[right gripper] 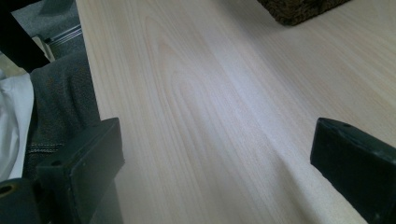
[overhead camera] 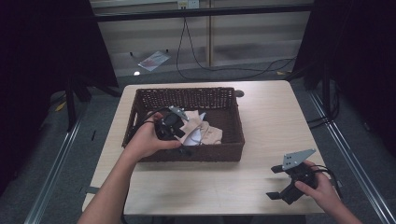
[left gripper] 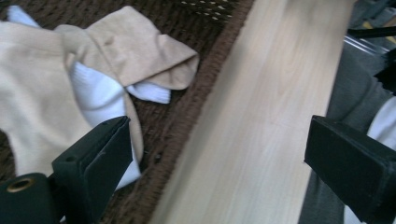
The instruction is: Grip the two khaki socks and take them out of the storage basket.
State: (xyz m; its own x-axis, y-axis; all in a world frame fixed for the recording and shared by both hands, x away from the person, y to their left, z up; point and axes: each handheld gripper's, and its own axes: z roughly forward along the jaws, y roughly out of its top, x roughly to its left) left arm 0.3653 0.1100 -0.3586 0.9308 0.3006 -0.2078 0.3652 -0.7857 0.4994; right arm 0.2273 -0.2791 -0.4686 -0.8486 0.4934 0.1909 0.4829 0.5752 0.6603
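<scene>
High view puts my left tool (overhead camera: pixel 180 142), jaws spread, at the basket's (overhead camera: pixel 233 116) near edge by the tan and white cloths (overhead camera: pixel 201 130). I'd dip lower, then pinch one layer. My right tool (overhead camera: pixel 279 183) rests spread over the tabletop (overhead camera: pixel 261 112). Basket's floor stays hidden under cloth

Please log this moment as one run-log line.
left gripper: open, at wicker basket over beige socks | right gripper: open, above table

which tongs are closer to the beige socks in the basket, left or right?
Left. The left tongs hang open over the basket's near rim, right beside the beige socks. The right tongs sit open over the bare table, well outside the basket.
</scene>
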